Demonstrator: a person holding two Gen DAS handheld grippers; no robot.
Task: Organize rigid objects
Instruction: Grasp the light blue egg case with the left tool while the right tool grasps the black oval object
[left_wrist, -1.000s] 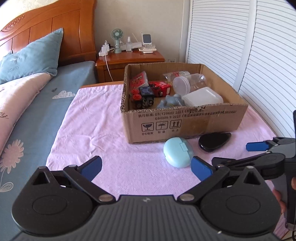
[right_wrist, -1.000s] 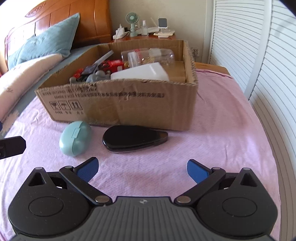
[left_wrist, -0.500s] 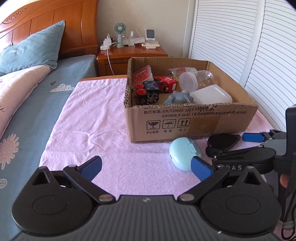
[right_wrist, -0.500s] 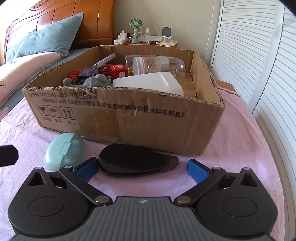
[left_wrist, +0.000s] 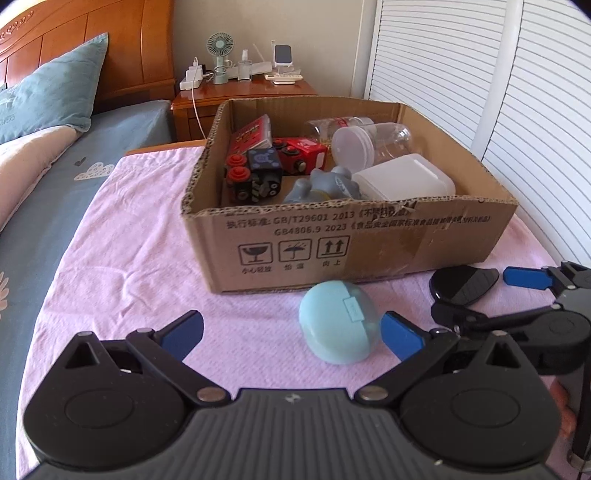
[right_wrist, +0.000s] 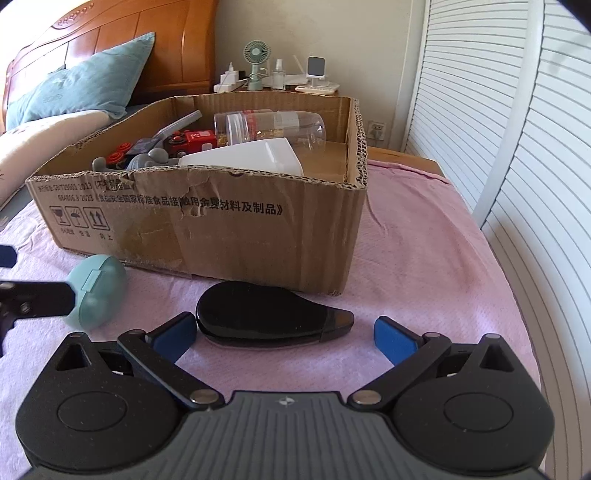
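You are working beside a cardboard box already holding toys and jars, standing on a pink cloth. Your right hand-held gripper is spread wide around a black teardrop-shaped case lying just in front of the box. It looks glossy and low, so the fingers could be sliding over it. Your left hand-held gripper is also released, its right finger touching a pale blue rounded case, which could be rolling away if nudged.
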